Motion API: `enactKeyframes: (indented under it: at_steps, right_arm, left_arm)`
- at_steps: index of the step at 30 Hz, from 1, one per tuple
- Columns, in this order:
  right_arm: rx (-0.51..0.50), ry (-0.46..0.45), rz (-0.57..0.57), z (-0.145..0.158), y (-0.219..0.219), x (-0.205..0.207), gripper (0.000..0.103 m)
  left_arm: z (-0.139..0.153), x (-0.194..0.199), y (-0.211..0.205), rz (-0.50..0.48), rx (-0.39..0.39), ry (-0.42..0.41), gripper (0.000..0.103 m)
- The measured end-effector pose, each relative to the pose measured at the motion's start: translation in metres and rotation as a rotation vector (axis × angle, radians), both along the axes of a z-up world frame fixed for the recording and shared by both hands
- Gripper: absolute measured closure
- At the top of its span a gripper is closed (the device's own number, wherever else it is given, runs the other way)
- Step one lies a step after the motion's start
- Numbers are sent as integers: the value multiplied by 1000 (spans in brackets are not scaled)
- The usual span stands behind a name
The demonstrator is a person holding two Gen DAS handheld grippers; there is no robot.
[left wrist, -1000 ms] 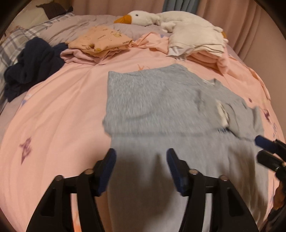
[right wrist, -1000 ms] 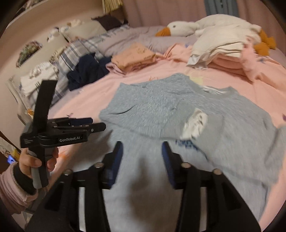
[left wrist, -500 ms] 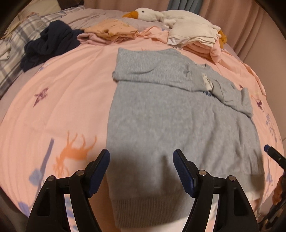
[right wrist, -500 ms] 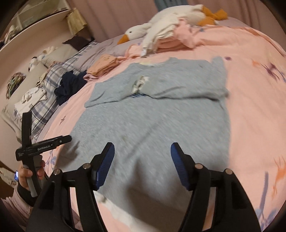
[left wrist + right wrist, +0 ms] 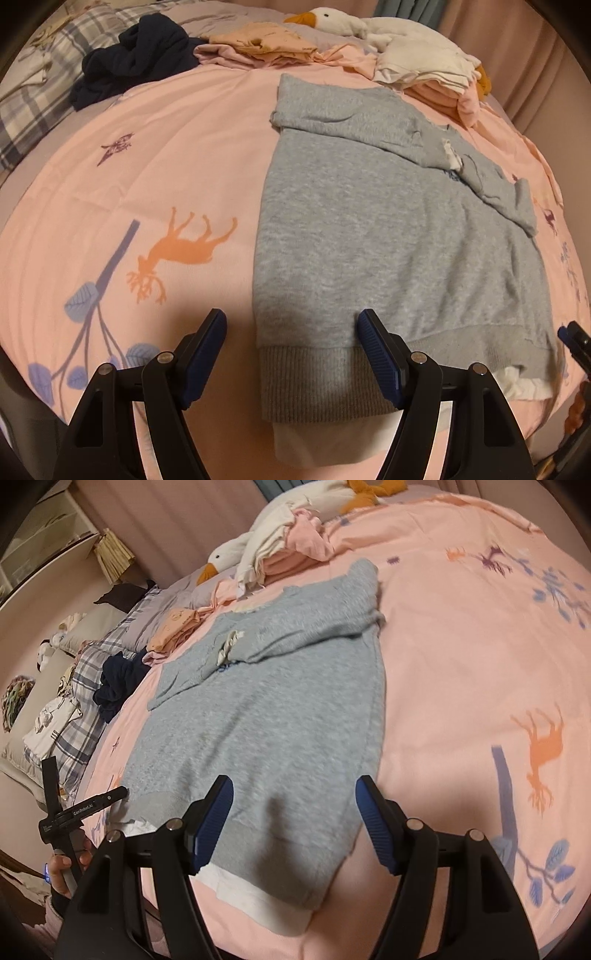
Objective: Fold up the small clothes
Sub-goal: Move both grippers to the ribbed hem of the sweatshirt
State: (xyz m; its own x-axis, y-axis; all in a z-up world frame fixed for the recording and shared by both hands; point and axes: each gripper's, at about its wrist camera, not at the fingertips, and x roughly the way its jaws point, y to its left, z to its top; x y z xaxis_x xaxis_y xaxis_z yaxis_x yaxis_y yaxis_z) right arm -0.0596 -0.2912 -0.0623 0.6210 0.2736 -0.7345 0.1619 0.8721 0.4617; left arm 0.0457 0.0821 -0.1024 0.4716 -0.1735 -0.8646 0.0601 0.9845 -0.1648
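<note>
A grey sweatshirt (image 5: 388,229) lies flat on the pink bedsheet (image 5: 147,166), both sleeves folded across its chest, a white lining showing under its ribbed hem (image 5: 321,384). It also shows in the right wrist view (image 5: 266,716). My left gripper (image 5: 291,354) is open and empty, just above the hem's left corner. My right gripper (image 5: 293,819) is open and empty, over the hem's right corner (image 5: 314,878). The left gripper appears in the right wrist view (image 5: 110,797), held by a hand.
A folded peach stack (image 5: 266,48), a dark navy garment (image 5: 136,55), a folded white and pink pile (image 5: 436,74) and a plush goose (image 5: 332,20) lie at the far side. Plaid pillows (image 5: 85,686) lie on the left. The bed edge is close below both grippers.
Both grippers have pulled back from over the sweatshirt's body to its hem at the near bed edge. Both jaws have opened wider. The sweatshirt has not moved.
</note>
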Motion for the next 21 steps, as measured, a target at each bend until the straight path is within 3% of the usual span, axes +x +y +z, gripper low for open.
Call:
enactKeyframes:
  at_steps: [21]
  right_arm:
    - [58,54,42,-19,6,-4,28]
  left_arm:
    - [-4,-5,-5,-35,-44,14,29]
